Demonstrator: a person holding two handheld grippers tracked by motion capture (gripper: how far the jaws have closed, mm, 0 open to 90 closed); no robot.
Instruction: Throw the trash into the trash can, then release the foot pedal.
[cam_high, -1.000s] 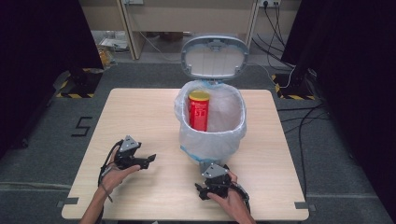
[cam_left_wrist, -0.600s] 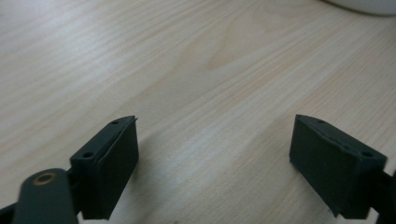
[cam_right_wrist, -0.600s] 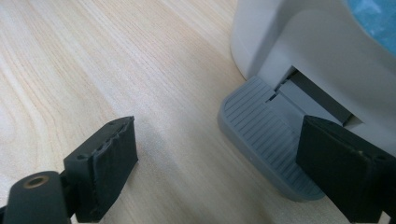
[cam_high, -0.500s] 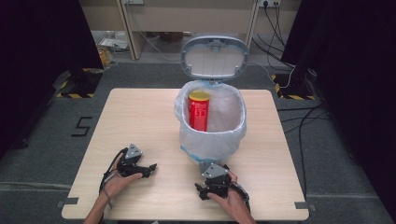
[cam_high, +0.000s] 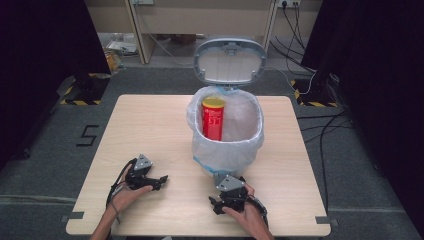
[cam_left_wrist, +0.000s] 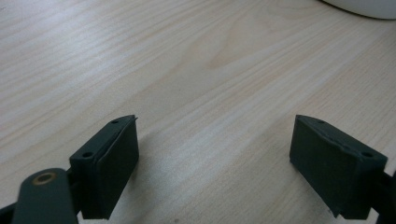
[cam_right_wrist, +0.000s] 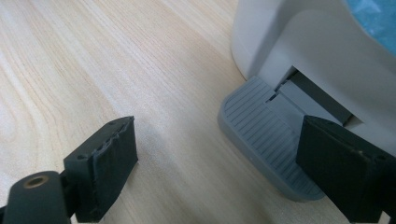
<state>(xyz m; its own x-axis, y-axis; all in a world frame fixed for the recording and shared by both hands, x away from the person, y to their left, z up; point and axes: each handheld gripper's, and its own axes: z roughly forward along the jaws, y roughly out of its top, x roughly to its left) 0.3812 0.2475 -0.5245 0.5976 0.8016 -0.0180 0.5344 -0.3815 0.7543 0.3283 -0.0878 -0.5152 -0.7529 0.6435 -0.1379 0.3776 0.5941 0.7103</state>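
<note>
Your left claw (cam_high: 159, 180) rests low on the bench (cam_high: 150, 130), near its front edge and well apart from the bin (cam_high: 227, 150). Its jaws have just been opening and now stand spread wide, with bare wood grain between them in the left gripper view and nothing held. Your right claw (cam_high: 220, 204) sits at the front of the bench just before the bin's base, its jaws likewise spread and gripping nothing. In the right gripper view the grey ribbed pedal (cam_right_wrist: 261, 135) lies on the bench beside the right-hand jaw, under the bin's white wall; whether the jaw touches the pedal cannot be told from this angle.

The red can (cam_high: 213, 119) with its yellow top stands upright inside the bin, against the far side of the clear liner (cam_high: 240, 125) that is folded over the rim. The lid (cam_high: 230, 61) stands raised behind the opening, which leaves the mouth clear for dropping things in. Judged from this layout, the can is already deposited, and both claws rest empty and low because no object remains on the bench to carry; the right claw's place beside the pedal suits working the lid.
</note>
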